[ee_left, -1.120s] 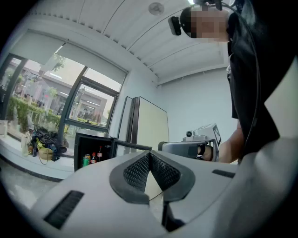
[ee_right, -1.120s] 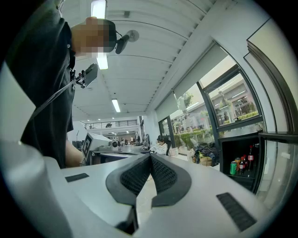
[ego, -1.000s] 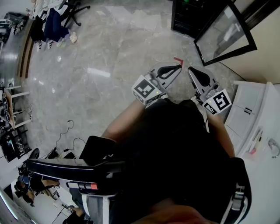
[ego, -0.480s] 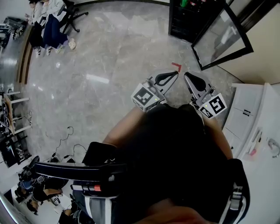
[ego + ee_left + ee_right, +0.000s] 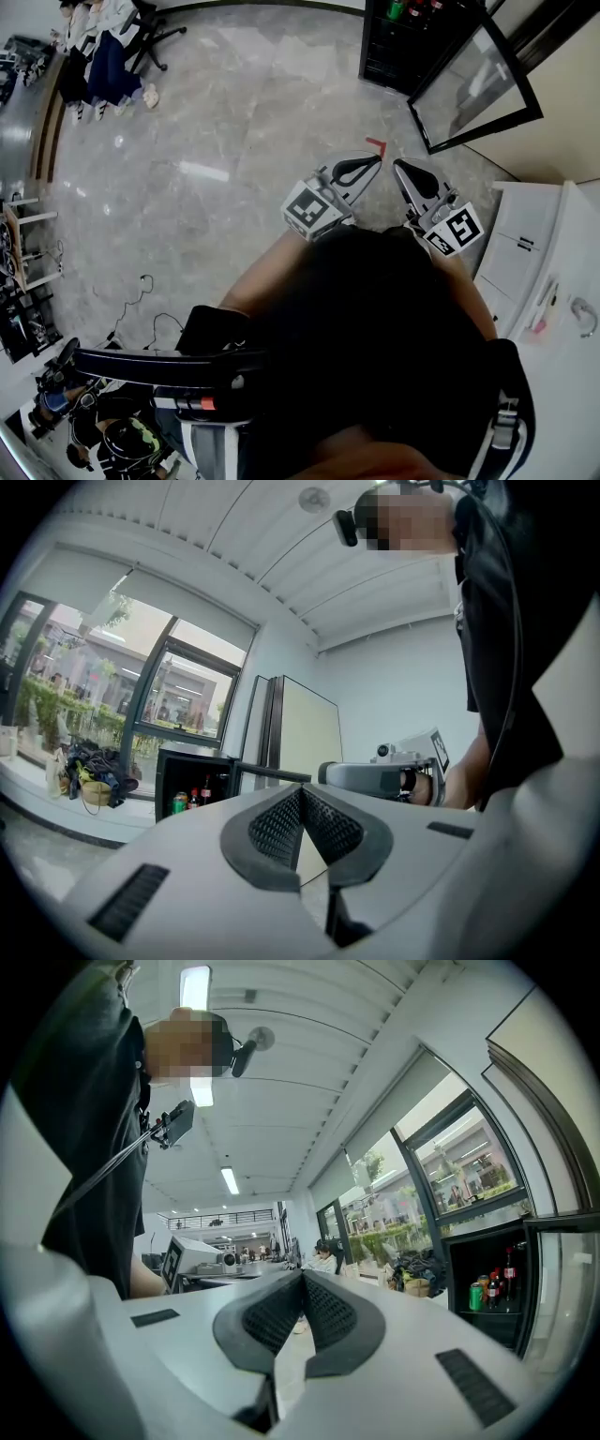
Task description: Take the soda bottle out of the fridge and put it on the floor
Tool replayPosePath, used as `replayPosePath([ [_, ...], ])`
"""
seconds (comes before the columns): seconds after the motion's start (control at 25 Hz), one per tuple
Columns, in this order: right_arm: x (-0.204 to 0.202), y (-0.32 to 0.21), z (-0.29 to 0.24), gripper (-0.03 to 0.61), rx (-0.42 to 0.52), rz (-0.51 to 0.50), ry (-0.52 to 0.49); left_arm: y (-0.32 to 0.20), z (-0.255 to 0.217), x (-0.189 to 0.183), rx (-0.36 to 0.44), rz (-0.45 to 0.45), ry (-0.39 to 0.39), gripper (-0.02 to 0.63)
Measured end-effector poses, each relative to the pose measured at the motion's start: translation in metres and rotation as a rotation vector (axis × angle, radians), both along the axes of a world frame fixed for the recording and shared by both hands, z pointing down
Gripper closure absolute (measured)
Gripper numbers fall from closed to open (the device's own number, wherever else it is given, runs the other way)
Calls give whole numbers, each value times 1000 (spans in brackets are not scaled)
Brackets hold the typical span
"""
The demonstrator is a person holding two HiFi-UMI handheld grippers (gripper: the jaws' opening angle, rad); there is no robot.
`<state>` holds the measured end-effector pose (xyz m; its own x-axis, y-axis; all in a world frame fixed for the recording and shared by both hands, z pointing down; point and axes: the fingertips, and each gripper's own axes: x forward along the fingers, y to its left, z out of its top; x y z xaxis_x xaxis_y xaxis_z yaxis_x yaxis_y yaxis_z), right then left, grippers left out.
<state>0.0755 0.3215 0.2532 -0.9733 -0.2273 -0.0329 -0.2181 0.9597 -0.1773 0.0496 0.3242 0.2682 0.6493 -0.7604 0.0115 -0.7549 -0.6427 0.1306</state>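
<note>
The small black fridge stands on the floor ahead of me, its glass door swung open to the right. Dark soda bottles with red labels stand inside next to a green can; they also show small in the left gripper view as the bottles. My left gripper and right gripper are held side by side in front of my body, well short of the fridge. Both are shut with nothing between the pads: left gripper, right gripper.
A red tape mark lies on the grey marble floor just ahead of the grippers. A white cabinet is on my right. Office chairs and seated people are far left; cables trail on the floor at the left.
The view has shifted toward the fridge, so more of its inside shows at the top. Both grippers sit slightly farther forward and stay shut.
</note>
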Motion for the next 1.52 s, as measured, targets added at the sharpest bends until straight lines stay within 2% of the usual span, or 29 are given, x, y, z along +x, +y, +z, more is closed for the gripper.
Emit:
replayPosePath([
  [0.32, -11, -4, 1, 569, 3, 29, 19, -5, -2, -11, 2, 17, 1, 612],
  [0.6, 2, -37, 9, 568, -16, 83, 30, -33, 5, -4, -9, 13, 9, 613],
  [0.92, 22, -121, 17, 568, -15, 102, 9, -108, 11, 12, -40, 2, -11, 612],
  [1.12, 34, -184, 12, 568, -4, 102, -11, -168, 9, 25, -30, 4, -45, 612],
  [1.52, 43, -276, 10, 568, 4, 118, -40, -264, -3, 34, -8, -54, -29, 612],
])
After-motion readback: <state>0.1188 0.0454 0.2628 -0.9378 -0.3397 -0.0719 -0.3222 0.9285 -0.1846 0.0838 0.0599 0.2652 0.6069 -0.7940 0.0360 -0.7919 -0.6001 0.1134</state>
